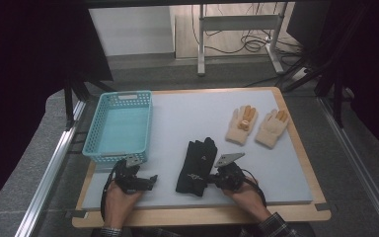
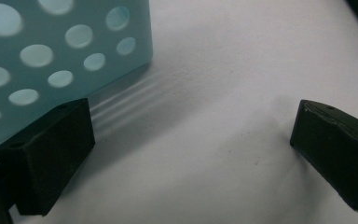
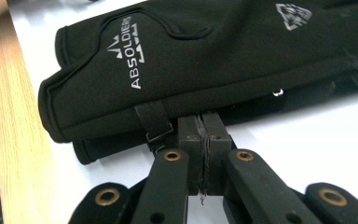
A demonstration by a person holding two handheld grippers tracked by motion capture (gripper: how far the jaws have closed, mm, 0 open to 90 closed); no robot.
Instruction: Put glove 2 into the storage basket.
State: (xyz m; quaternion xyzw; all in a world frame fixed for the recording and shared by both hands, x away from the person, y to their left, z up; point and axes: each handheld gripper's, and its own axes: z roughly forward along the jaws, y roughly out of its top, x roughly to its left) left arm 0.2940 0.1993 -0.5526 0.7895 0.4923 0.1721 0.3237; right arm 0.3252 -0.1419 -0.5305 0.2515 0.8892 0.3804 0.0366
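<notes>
Right gripper point(image 3: 204, 126) jaws pinched tight on edge of black gloves point(image 1: 196, 167) near mat's front edge. Left gripper point(image 2: 191, 154) wide, holds nothing, by basket point(image 1: 120, 126), which is empty. Cream gloves point(image 1: 256, 126) untouched near right edge; prob. all sorting left.

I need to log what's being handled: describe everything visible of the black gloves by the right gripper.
The black fabric gloves lie flat as a stacked pair on the white table mat, fingers pointing away from the person. White "ABSOLDIERS" lettering and a grey emblem mark the top glove. The right gripper, jaws shut, meets their near edge beside a small cuff loop.
</notes>
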